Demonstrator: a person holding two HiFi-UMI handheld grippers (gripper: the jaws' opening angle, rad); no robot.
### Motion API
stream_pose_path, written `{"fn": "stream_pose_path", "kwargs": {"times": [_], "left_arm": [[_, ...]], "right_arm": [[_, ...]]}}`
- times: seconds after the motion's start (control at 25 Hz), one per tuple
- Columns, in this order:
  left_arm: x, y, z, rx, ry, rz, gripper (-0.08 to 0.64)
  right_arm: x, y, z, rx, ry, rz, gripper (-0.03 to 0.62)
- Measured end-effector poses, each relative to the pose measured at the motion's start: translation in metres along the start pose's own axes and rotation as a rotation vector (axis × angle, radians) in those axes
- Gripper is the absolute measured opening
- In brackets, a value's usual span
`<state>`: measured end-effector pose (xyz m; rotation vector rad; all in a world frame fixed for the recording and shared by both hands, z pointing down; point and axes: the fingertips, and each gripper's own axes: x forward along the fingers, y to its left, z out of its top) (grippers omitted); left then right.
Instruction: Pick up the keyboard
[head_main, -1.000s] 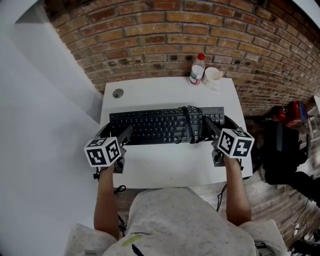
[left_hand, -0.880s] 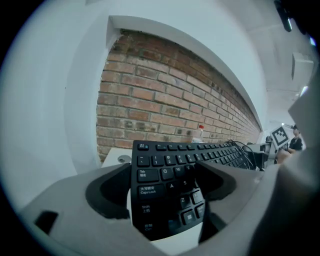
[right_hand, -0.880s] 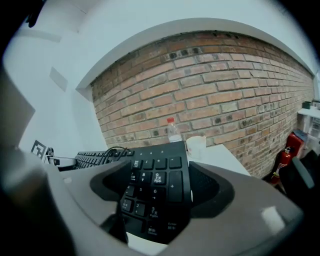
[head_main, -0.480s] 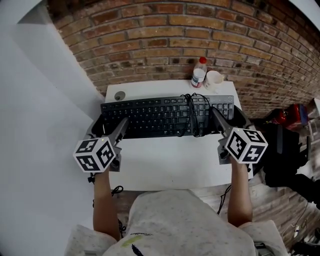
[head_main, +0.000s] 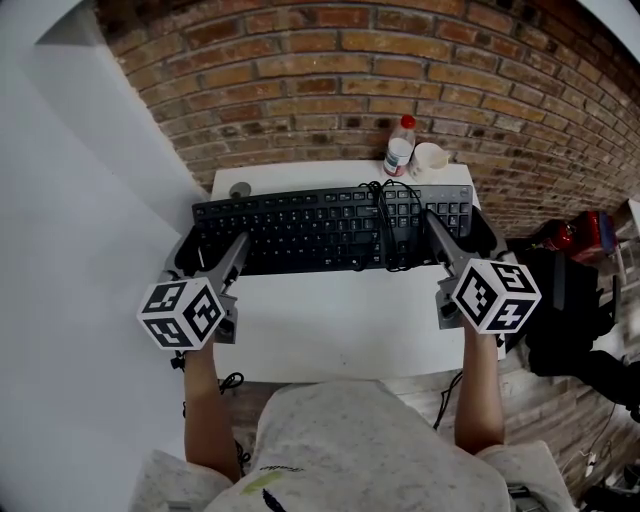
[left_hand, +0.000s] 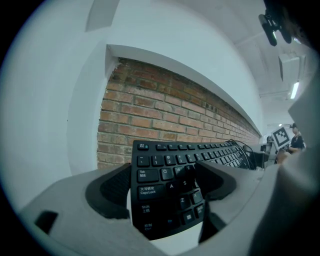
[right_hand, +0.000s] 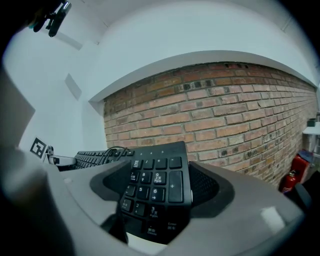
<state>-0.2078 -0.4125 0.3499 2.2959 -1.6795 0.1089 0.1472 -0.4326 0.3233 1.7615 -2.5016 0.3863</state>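
Note:
The black keyboard (head_main: 320, 230) hangs in the air above the white desk (head_main: 340, 320), held level by both ends, with its coiled black cable (head_main: 388, 222) lying across the keys. My left gripper (head_main: 205, 252) is shut on the keyboard's left end (left_hand: 165, 192), one jaw over the letter keys and one under. At the other end my right gripper (head_main: 462, 236) is shut on the number-pad end (right_hand: 155, 192). In both gripper views the keyboard stands against the brick wall.
At the desk's back edge stand a red-capped bottle (head_main: 398, 145) and a white mug (head_main: 431, 157), close behind the keyboard. A round cable hole (head_main: 239, 190) sits at the desk's back left. A white wall (head_main: 90, 200) runs along the left; a brick wall (head_main: 330, 70) is behind.
Both grippers have lifted the keyboard off the desk and carried it up and toward the brick wall. It now looks larger and overlaps the desk's back edge.

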Motion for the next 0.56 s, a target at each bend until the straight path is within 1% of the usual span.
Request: {"fn": "stream_pose_path", "kwargs": {"times": [0.56], "left_arm": [[-0.0025, -0.0016, 0.0010, 0.002, -0.001, -0.001, 0.400]], "right_arm": [[-0.0032, 0.0007, 0.0016, -0.001, -0.005, 0.000, 0.373]]}}
